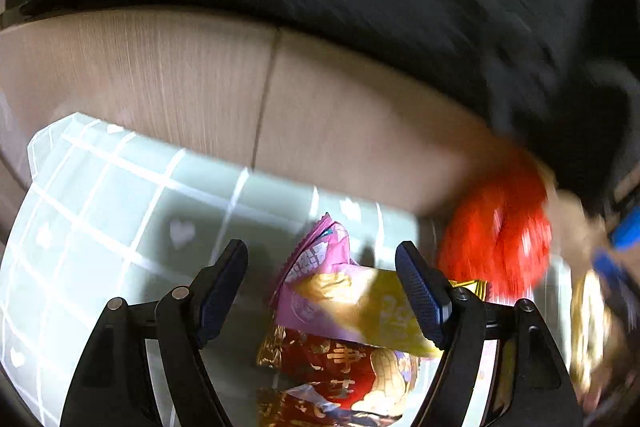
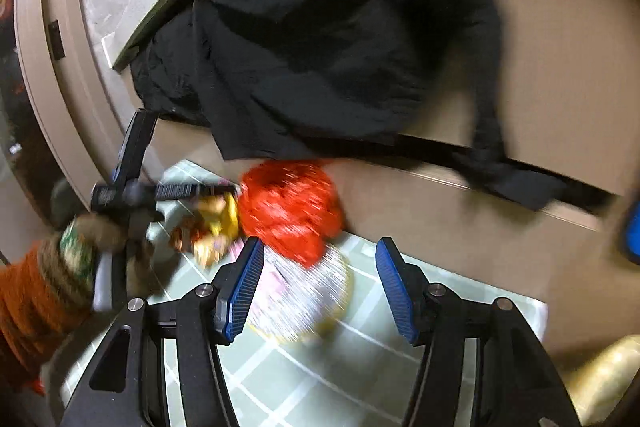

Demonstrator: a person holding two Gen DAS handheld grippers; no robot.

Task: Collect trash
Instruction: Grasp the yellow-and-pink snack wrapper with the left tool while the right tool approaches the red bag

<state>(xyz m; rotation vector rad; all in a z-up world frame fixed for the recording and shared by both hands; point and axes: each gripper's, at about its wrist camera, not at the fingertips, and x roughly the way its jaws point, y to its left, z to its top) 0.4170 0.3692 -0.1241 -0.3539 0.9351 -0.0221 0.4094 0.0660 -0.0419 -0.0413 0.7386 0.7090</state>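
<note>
Where the wood-grain tabletop (image 1: 168,75) runs widest, a black jacket (image 2: 320,39) lies crumpled across its far side, with one sleeve trailing over the edge in the right wrist view. Nearer the cameras, a pale green checked cloth (image 1: 100,195) with white lines and small hearts covers part of the tabletop. On that cloth sits the trash: a crumpled red bag (image 1: 496,231), blurred in both views, rests at the cloth's far edge just beside a pile of wrappers. In the pile, a pink wrapper (image 1: 320,267) lies partly over a red and gold wrapper (image 1: 344,375), with a yellow wrapper (image 1: 384,311) touching both. The left hand-held gripper (image 1: 322,287) hangs over these wrappers with its jaws spread wide, clasping nothing. The right hand-held gripper (image 2: 320,287) is likewise spread apart above a silvery wrapper (image 2: 304,291) on the cloth, gripping nothing.
</note>
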